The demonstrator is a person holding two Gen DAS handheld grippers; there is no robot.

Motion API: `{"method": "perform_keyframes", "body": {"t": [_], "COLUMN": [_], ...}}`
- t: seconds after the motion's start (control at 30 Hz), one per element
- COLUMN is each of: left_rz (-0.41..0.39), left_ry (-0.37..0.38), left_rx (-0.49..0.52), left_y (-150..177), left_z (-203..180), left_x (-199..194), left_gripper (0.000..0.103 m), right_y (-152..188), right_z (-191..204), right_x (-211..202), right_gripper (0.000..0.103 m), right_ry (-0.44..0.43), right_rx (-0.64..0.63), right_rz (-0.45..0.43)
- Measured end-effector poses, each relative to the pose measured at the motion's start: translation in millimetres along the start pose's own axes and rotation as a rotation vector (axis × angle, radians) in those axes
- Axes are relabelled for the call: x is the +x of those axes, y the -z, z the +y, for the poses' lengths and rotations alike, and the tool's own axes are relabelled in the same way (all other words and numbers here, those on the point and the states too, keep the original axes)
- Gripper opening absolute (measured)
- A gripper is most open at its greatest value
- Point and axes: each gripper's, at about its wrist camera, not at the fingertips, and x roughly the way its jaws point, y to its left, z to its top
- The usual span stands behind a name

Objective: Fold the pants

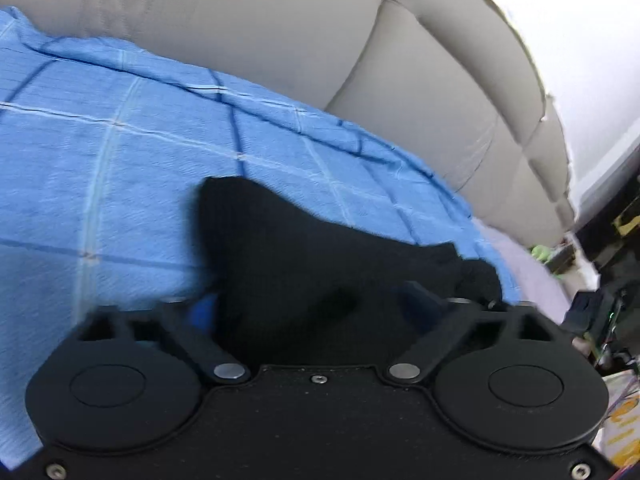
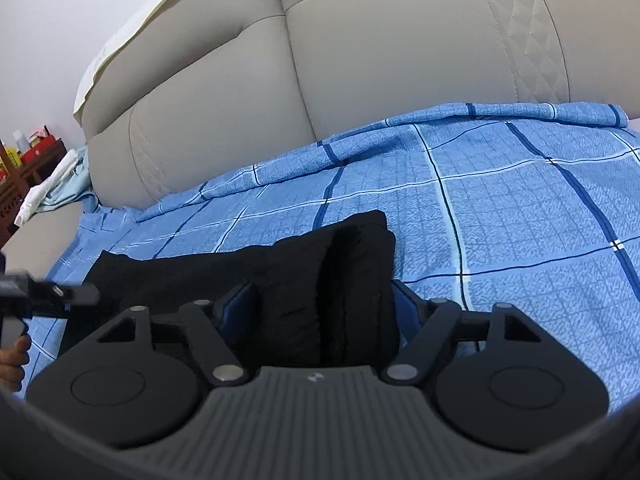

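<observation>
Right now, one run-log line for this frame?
stage: folding | pants: black, bunched on blue checked sheet | left gripper: open, cloth between fingers | right gripper: open around folded end | backdrop: beige headboard

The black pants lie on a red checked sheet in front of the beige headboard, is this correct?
Not quite: the sheet is blue checked, not red, as the right wrist view shows. The black pants do lie on it, in front of the beige headboard.

The pants lie on the bedsheet, headboard behind.
</observation>
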Motion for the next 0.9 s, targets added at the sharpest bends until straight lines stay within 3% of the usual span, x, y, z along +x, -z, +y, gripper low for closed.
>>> {"method": "perform_keyframes", "body": {"t": [0.1,0.13,0.17,0.2,0.27,0.3,0.37,0.47,0.6,0.77,0.9], "left_rz": [-0.044,-0.061,-0.073,-0.081,-0.076,-0.076,-0.106,-0.157,-0.175,-0.242,-0.178], "left_ry": [-0.051,-0.090,-0.151,-0.216,-0.215,-0.222,-0.273,-0.337,-0.415,-0.492,-0.593], "left_rx": [0.056,0.072,0.099,0.127,0.128,0.123,0.150,0.144,0.089,0.115,0.181], "left_y": [-0.2,2.3,5.2,8.5,13.3,14.9,16.5,8.9,-20.3,-73.4,-86.0], "left_z": [-8.9,-12.3,-16.8,-19.8,-21.0,-22.6,-31.6,-30.0,-6.3,22.9,42.7], "left_x": [9.1,8.7,7.4,5.6,-2.2,-6.5,-15.9,-27.9,-30.6,-36.9,-9.3], "left_gripper": [0.091,0.076,0.045,0.036,0.020,0.018,0.015,0.015,0.015,0.015,0.017], "right_y": [2.7,4.5,6.7,8.3,9.3,9.7,10.0,12.5,-0.3,-33.7,-50.5], "right_z": [2.8,6.4,11.5,15.7,17.6,17.8,21.9,43.1,81.7,114.8,123.6], "right_x": [2.5,3.3,4.1,4.4,4.3,4.4,4.7,7.5,28.8,77.9,121.5], "right_gripper": [0.077,0.076,0.075,0.073,0.066,0.063,0.045,0.034,0.032,0.033,0.039], "right_ry": [0.004,0.013,0.030,0.041,0.021,0.009,-0.026,-0.060,-0.032,-0.058,-0.047], "right_rx": [0.014,-0.004,-0.030,-0.044,-0.027,-0.013,0.009,0.013,-0.070,-0.092,-0.116], "right_rz": [-0.018,-0.024,-0.028,-0.032,-0.037,-0.037,-0.023,-0.010,-0.003,-0.007,0.008]}}
